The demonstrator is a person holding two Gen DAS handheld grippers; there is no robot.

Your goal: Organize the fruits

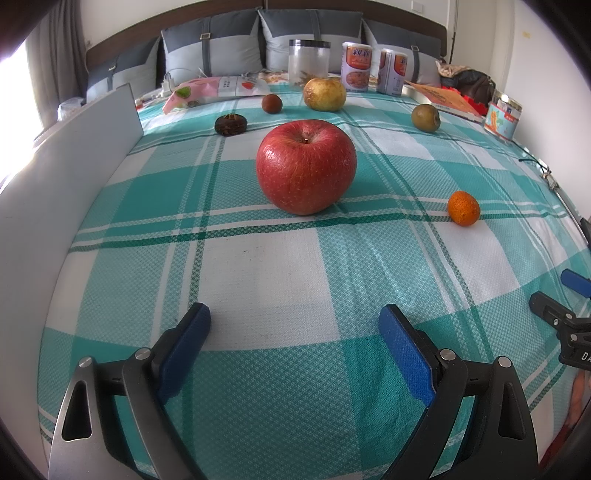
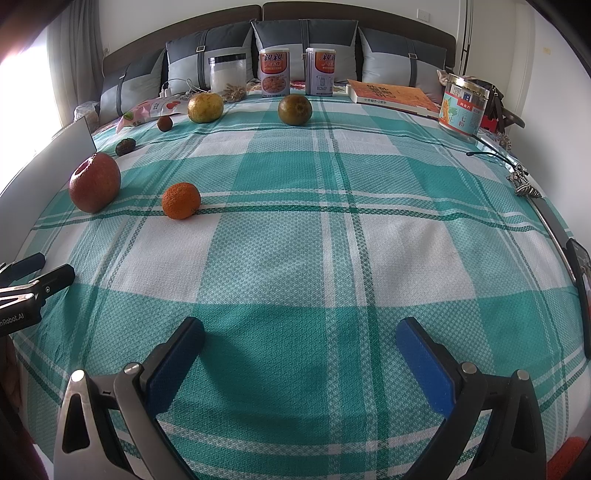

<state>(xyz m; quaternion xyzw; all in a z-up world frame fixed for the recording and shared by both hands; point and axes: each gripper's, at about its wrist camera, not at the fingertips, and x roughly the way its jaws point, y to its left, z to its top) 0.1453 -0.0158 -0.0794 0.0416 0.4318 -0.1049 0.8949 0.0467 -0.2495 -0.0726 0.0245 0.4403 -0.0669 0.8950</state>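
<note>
A: How does the left gripper (image 1: 295,332) stand?
B: Tilted downward, its jaws spread wide with nothing between the blue pads (image 1: 404,354).
A: And the right gripper (image 2: 301,345)?
B: Same downward tilt, jaws just as wide and empty. Each one's tip shows at the edge of the other's view.

Teal-and-white plaid bedspread (image 2: 295,258) covering the bed. Far edge: grey cushions (image 2: 304,40) against a dark headboard (image 2: 351,9). In front of them, left to right: pink snack bag (image 2: 155,109), clear black-lidded jar (image 2: 228,77), two printed cans (image 2: 274,74) standing near each other, orange book (image 2: 391,96) lying flat, and a labelled jar (image 2: 463,107) at far right. White panel (image 1: 74,166) upright along the left edge. Curtain (image 2: 79,48) at far left.
</note>
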